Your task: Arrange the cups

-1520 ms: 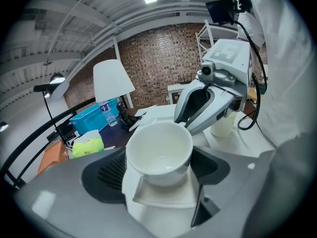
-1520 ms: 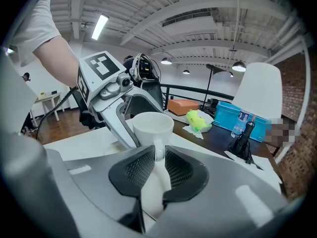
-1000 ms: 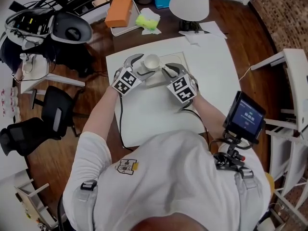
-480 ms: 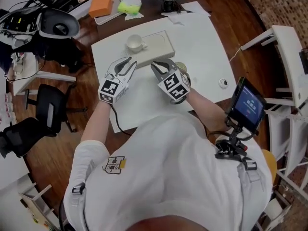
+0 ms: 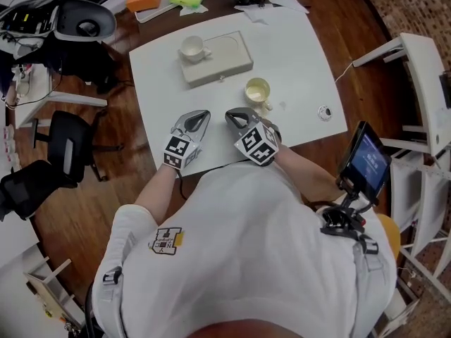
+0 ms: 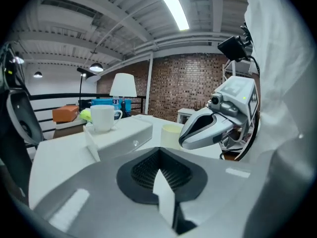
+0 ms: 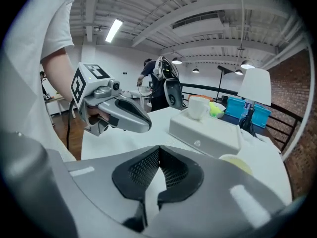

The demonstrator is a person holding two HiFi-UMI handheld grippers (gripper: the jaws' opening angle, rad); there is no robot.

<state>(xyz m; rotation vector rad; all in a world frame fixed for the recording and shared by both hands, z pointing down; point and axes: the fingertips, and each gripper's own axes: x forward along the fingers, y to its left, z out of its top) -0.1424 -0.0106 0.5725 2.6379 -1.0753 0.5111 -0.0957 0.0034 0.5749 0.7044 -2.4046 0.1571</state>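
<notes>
**Head view:** A white cup [image 5: 192,48] is standing on the 9 o'clock end of a pale box [image 5: 227,58]. A yellow cup [image 5: 257,91] is sitting on the table [image 5: 303,62] at the box's 5 o'clock, apart from it. The left gripper [image 5: 199,116] and right gripper [image 5: 236,115] are pointing toward 12 o'clock, side by side near the table's 6 o'clock edge.

**Left gripper view:** The jaws are pressing together, holding nothing.

**Right gripper view:** The jaws are meeting, empty. The white cup is showing at 1 o'clock.

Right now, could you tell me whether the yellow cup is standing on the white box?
No, the yellow cup stands on the table beside the white box.
</notes>
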